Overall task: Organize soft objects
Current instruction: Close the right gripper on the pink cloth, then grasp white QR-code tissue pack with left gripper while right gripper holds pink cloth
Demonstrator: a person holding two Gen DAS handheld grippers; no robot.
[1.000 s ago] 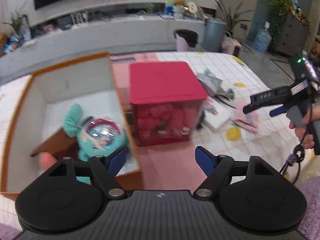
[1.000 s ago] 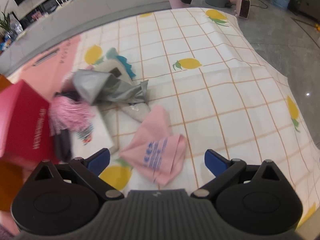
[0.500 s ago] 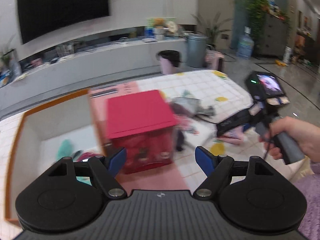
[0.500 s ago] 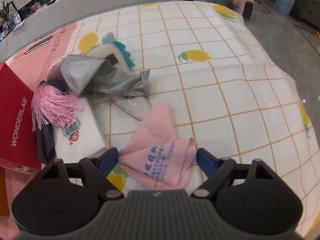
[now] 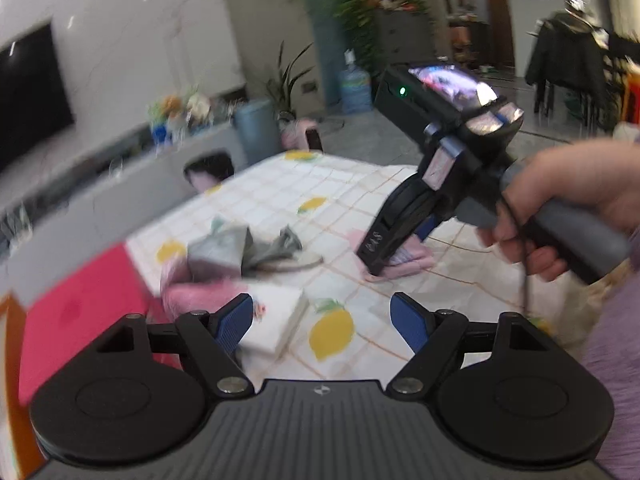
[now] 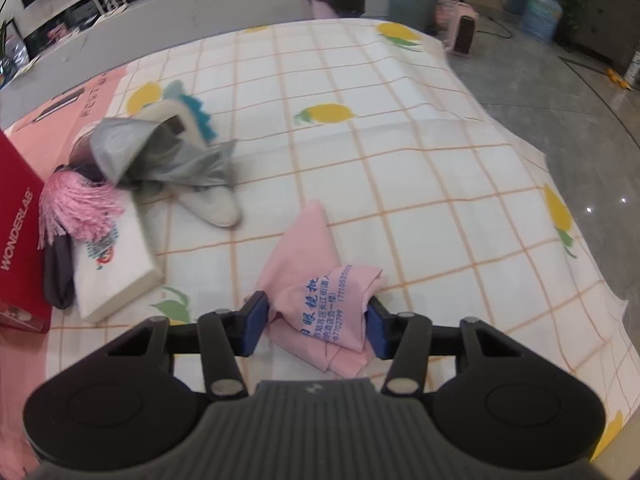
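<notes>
A folded pink cloth with blue print (image 6: 320,276) lies on the lemon-pattern tablecloth (image 6: 360,80). My right gripper (image 6: 316,326) straddles its near end, jaws partly closed and both pads touching the cloth. The left wrist view shows the right gripper (image 5: 374,264) tip-down on the pink cloth (image 5: 404,260). My left gripper (image 5: 322,320) is open and empty above the table. A grey cloth (image 6: 160,152), a pink tassel (image 6: 76,208) and a white tissue pack (image 6: 112,272) lie to the left.
A red box (image 6: 16,220) stands at the left edge; it also shows in the left wrist view (image 5: 76,308). A grey insole (image 6: 216,208) and a teal-edged item (image 6: 192,112) lie by the grey cloth. The table's right edge drops to the floor (image 6: 560,80).
The right gripper moved down onto the pink cloth and its jaws narrowed around it. The left gripper swung up and right, away from the orange box with the plush toy.
</notes>
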